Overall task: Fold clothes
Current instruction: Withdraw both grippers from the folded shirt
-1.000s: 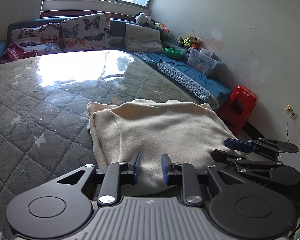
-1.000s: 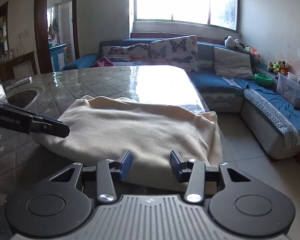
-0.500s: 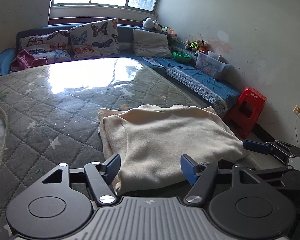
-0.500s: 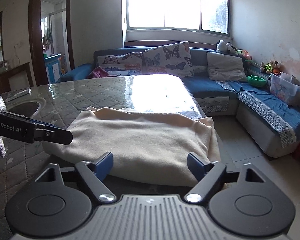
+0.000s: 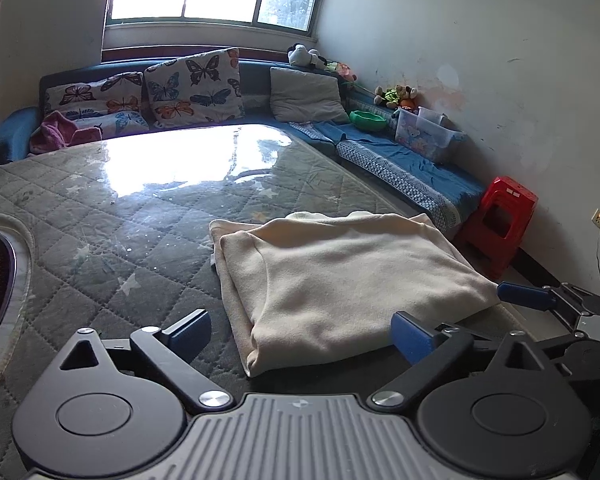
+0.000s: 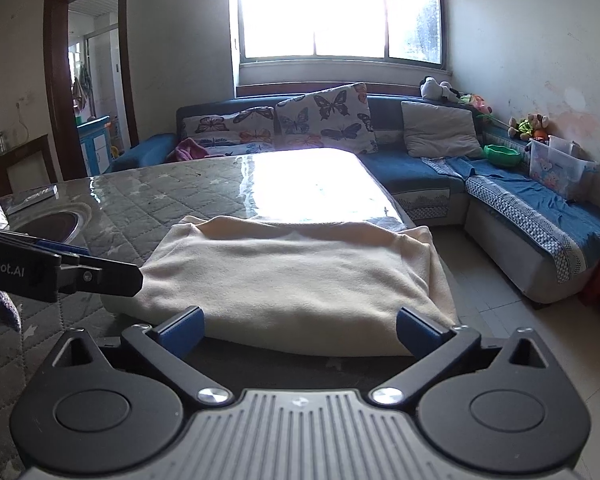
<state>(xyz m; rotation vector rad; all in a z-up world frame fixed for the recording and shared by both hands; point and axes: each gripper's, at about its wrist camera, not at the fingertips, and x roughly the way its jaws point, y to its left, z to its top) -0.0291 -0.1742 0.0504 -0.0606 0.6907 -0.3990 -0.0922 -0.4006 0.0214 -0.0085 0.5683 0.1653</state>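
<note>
A cream garment point(image 5: 340, 276) lies folded into a thick rectangle at the near right corner of the quilted table point(image 5: 120, 240). My left gripper point(image 5: 300, 334) hovers just short of its near left corner, jaws opening wide, pads touching nothing. In the right wrist view the same garment point(image 6: 292, 272) spreads ahead of my right gripper point(image 6: 300, 328), whose jaws are also opening wide and stand clear of the cloth's near edge. The right gripper's fingers point(image 5: 540, 300) show at the garment's right edge. The left gripper's body point(image 6: 80, 272) shows by its left corner.
A round metal-rimmed inset point(image 5: 4, 280) sits in the table at the left. A blue corner sofa point(image 6: 420, 168) with butterfly cushions point(image 5: 192, 88) runs behind and along the right. A red stool point(image 5: 496, 220) and tiled floor point(image 6: 484, 288) lie off the table's right edge.
Both grippers' jaws spread from narrow to wide and let go of the garment's near edge. Both drew back and up a little, so the folded garment looks farther away.
</note>
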